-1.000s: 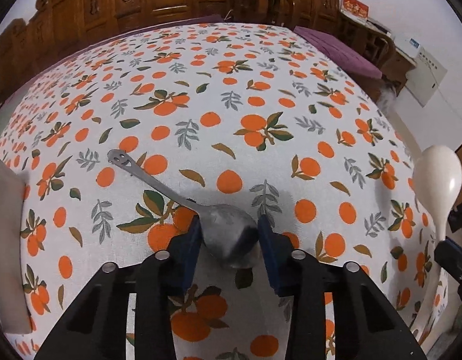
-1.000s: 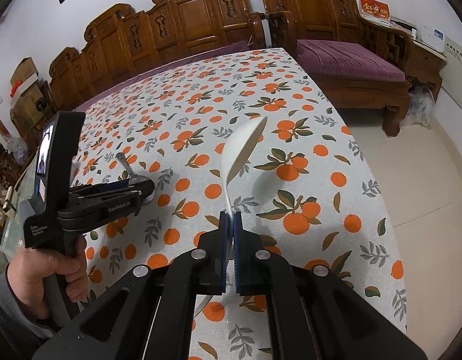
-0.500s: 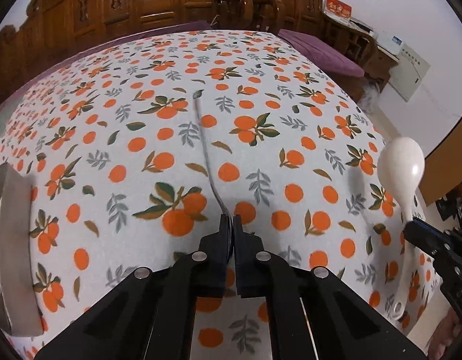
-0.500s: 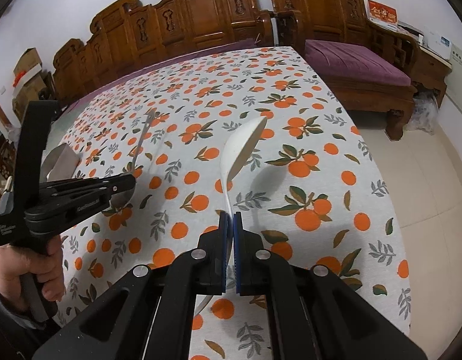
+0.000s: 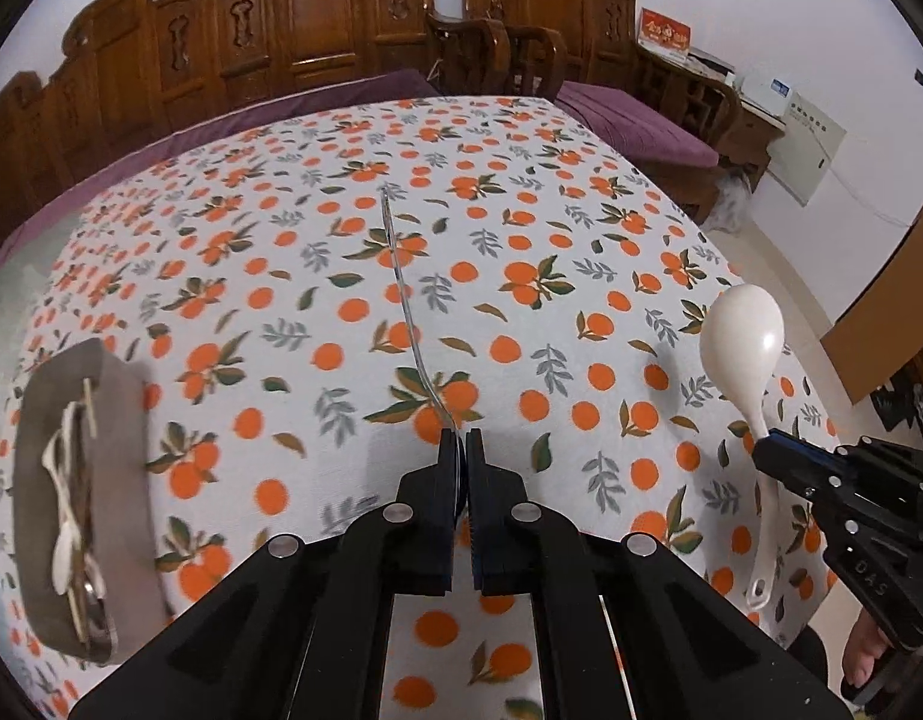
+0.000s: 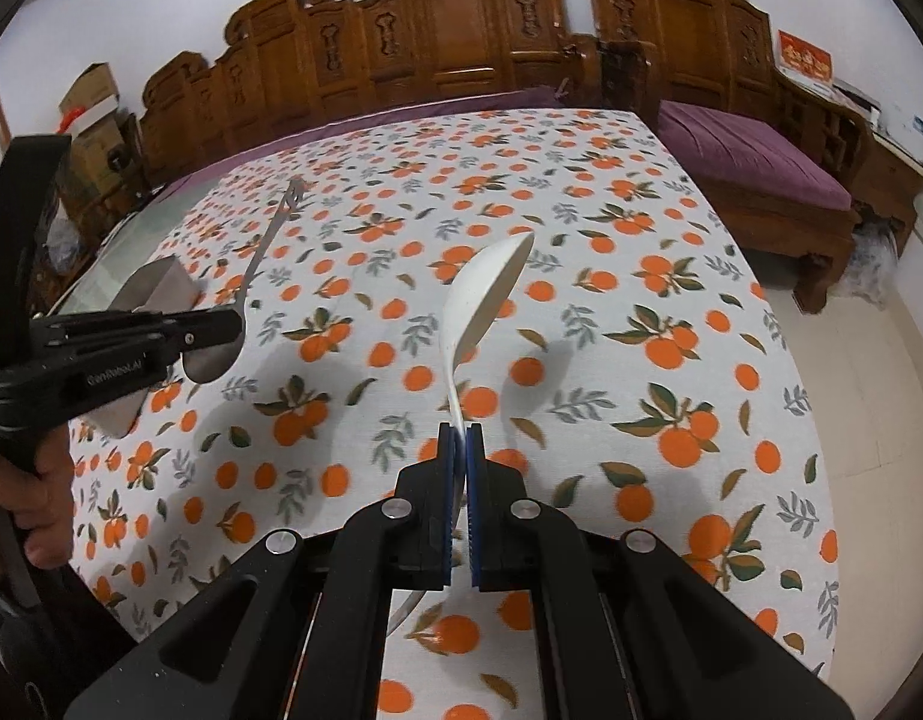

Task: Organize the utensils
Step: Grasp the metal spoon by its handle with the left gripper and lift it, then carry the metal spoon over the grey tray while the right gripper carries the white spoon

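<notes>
Your left gripper (image 5: 459, 450) has its fingers clamped on the bowl of the metal spoon (image 5: 401, 282), which is lifted off the table (image 5: 581, 228) with its handle pointing away from you. Your right gripper (image 6: 459, 444) is closed on the handle of the white spoon (image 6: 485, 300), also held in the air (bowl up and tilted). The grey tray (image 5: 122, 420) sits at the table's left edge, holding utensils.

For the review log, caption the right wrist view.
Right hand-held gripper holds white spoon; left hand-held gripper lifts metal spoon.
</notes>
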Demonstrator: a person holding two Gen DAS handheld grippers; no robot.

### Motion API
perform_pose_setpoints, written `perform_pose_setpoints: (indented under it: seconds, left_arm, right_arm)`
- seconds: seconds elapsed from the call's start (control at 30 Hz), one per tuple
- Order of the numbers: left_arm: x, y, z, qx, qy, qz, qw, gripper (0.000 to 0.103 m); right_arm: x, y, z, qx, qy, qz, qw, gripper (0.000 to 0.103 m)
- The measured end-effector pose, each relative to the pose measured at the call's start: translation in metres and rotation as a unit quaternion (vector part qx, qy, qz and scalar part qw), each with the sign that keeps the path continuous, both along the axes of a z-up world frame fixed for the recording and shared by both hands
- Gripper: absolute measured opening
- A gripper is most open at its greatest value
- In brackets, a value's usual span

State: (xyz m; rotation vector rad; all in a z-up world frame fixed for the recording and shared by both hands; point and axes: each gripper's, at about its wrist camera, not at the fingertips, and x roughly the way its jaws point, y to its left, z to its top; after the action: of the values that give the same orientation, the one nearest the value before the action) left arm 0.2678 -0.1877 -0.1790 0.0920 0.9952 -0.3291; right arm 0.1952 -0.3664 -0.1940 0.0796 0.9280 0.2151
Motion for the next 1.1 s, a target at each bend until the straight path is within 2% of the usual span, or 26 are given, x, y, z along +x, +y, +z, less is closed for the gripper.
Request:
perform_pose_setpoints:
  seconds: [0.67, 1.1]
  left_arm:
    - [-0.034, 0.094, 0.044, 0.007, -0.033, 0.013, 0.9993, 0.003]
    - [-0.033, 0.163, 0.048, 0.015, -0.032, 0.042, 0.9985, 0.003]
  right_arm:
    - [-0.015, 0.093, 0.042, -0.01, -0.041, 0.081, 0.996, 0.005]
    - [-0.005, 0.15, 0.055, -0.003, -0.049, 0.103, 0.993, 0.005]
